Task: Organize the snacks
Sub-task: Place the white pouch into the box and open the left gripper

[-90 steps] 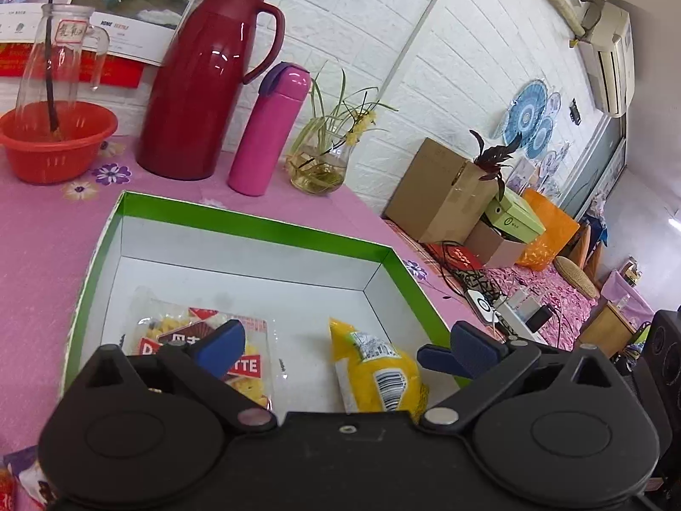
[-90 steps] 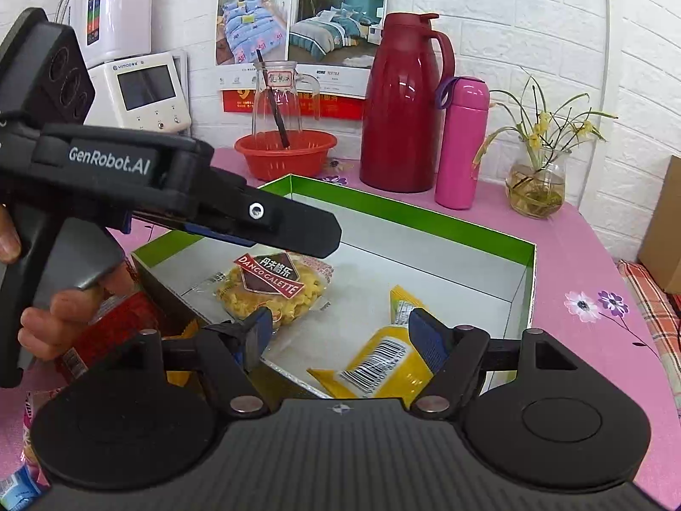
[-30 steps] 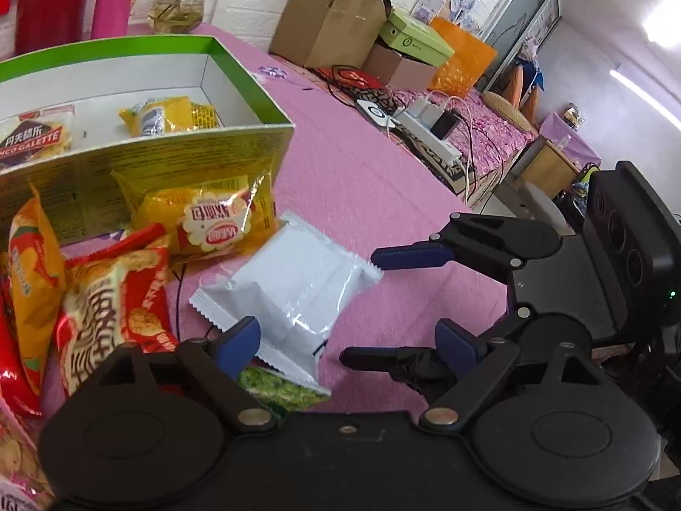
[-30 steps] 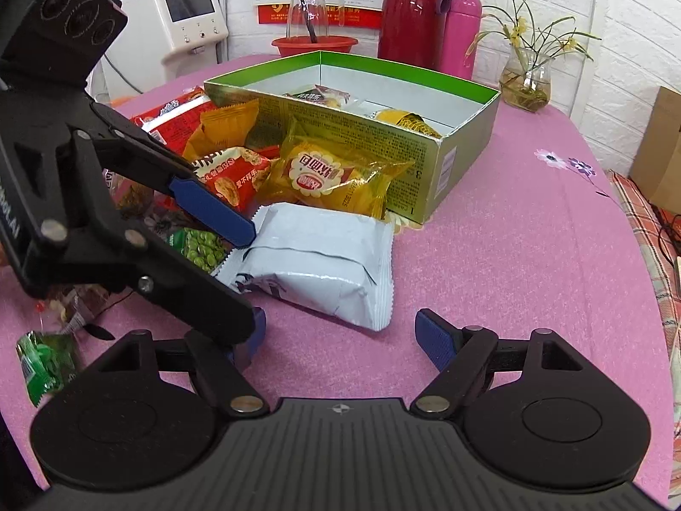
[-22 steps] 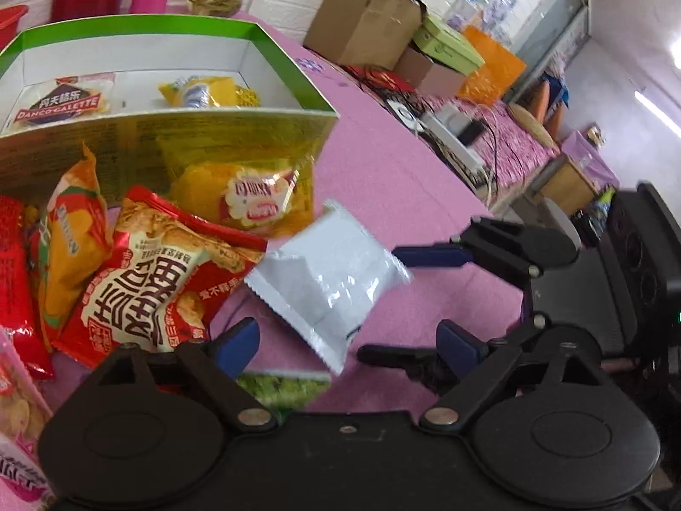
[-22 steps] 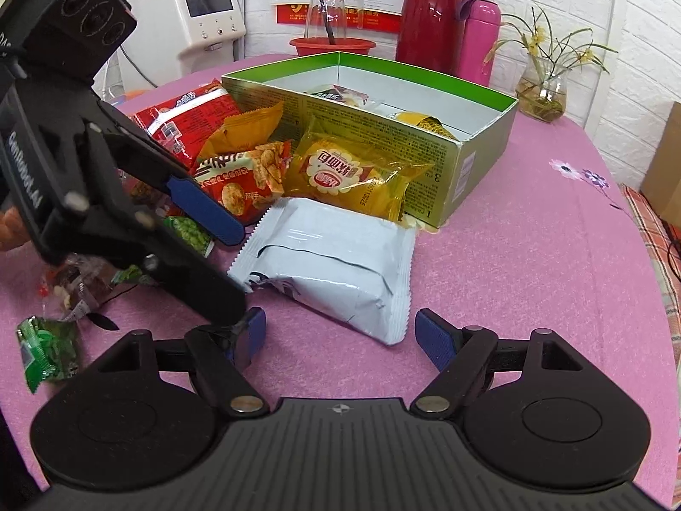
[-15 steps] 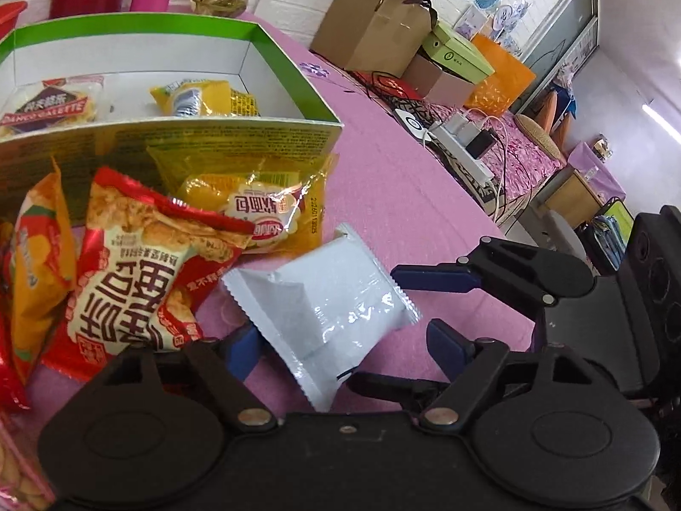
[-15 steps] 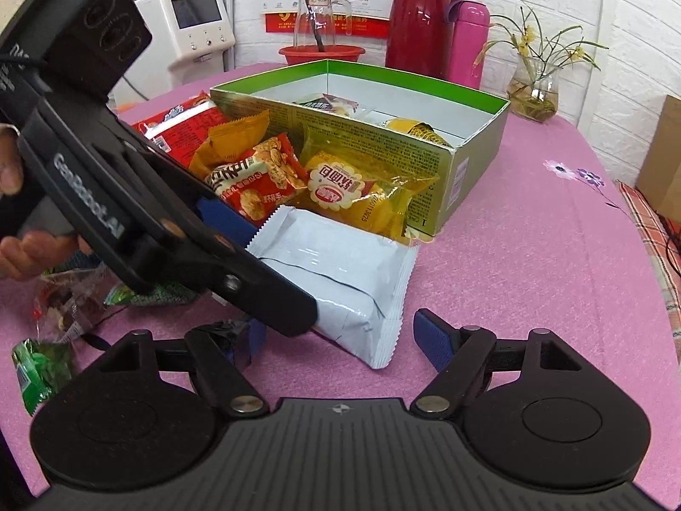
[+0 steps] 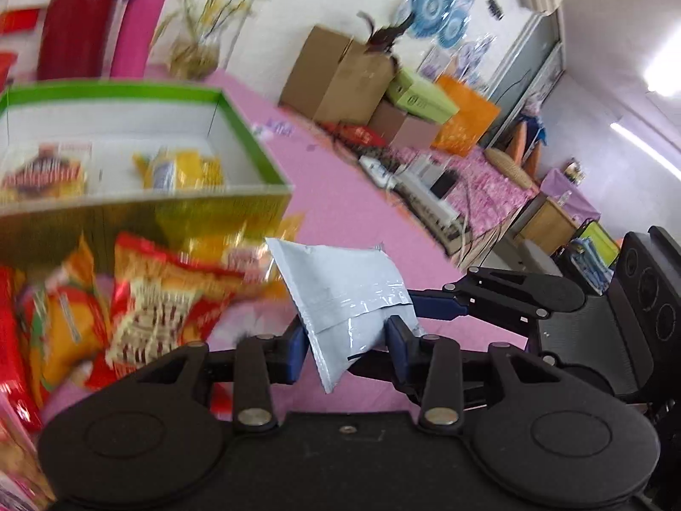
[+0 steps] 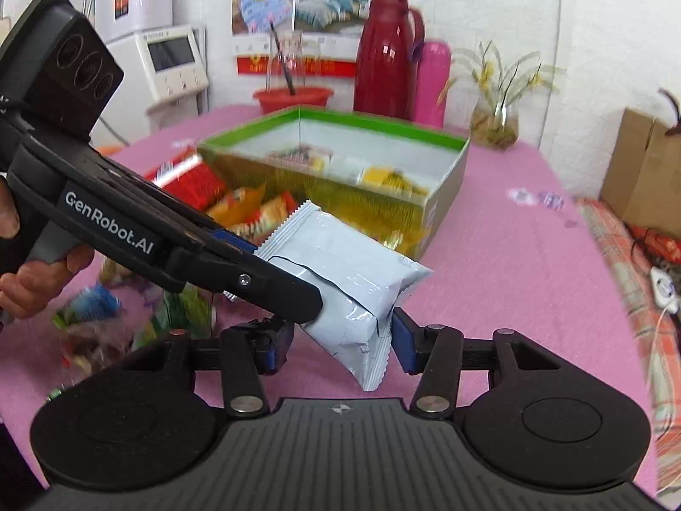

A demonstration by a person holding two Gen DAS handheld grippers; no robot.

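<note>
A pale grey snack packet [image 9: 344, 281] [image 10: 340, 268] hangs tilted above the pink table. My left gripper [image 9: 347, 343] is shut on its lower end, both blue pads pressing it. My right gripper [image 10: 340, 345] has the packet's near end between its jaws, which are closing. Its right pad grazes the crimped edge and its left pad stands just off. Behind, the green-rimmed box [image 9: 238, 115] [image 10: 374, 121] holds a yellow packet [image 9: 178, 172] and a red-labelled one [image 9: 42, 170]. Loose red and orange snack bags [image 9: 161, 306] lie against the box front.
A red thermos [image 10: 385, 55], pink bottle [image 10: 432, 81], plant vase [image 10: 496, 123] and red bowl [image 10: 293, 100] stand behind the box. Small green-wrapped sweets [image 10: 89, 311] lie front left. A hand [image 10: 38, 277] holds the left gripper. Cardboard boxes [image 9: 340, 72] and a power strip [image 9: 421, 196] sit right.
The left gripper closed on the grey packet and lifted it off the table. The right jaws narrowed around its near end. Both views have tipped upward.
</note>
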